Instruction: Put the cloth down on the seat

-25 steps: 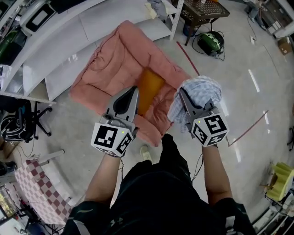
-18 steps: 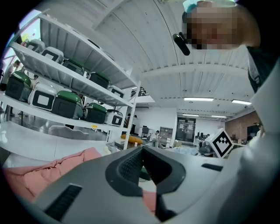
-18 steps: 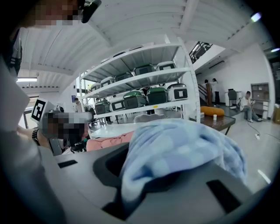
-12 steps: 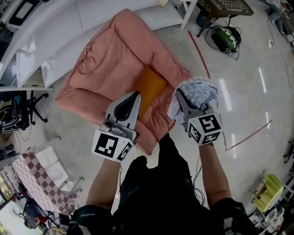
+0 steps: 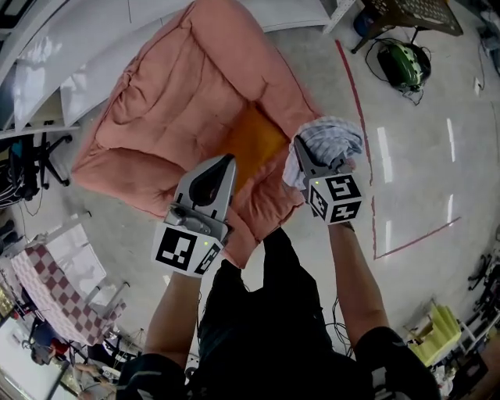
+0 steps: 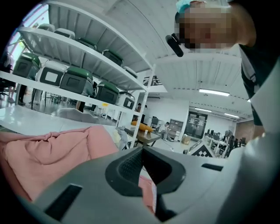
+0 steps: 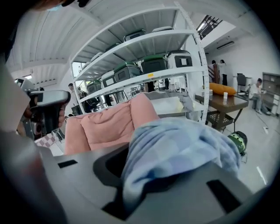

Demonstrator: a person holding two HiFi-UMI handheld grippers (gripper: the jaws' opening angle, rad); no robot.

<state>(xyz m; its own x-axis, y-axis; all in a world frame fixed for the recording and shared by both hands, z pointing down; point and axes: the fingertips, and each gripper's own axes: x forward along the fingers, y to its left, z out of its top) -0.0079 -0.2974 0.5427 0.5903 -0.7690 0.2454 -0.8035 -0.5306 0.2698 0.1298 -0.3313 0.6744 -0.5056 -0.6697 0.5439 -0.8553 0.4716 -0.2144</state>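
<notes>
A pale blue checked cloth (image 5: 328, 141) is bunched in my right gripper (image 5: 301, 152), whose jaws are shut on it; up close the cloth (image 7: 175, 153) spills over the jaws and hides the fingertips. It hangs over the right front edge of a pink padded seat (image 5: 180, 101) with an orange cushion (image 5: 254, 141) in its middle. My left gripper (image 5: 226, 164) is shut with nothing in it, above the seat's front near the cushion. In the left gripper view the jaws (image 6: 141, 162) meet, and the pink seat (image 6: 48, 153) lies beyond.
White shelving (image 6: 87, 70) with dark bins stands behind the seat. A small table (image 5: 414, 12) and a green device (image 5: 402, 62) stand at the upper right. Red tape (image 5: 355, 94) runs across the floor. A checked cloth (image 5: 47, 289) lies at the lower left.
Both grippers have dropped toward the seat, the right one carrying the cloth. The seat looks larger and has shifted left in the head view.
</notes>
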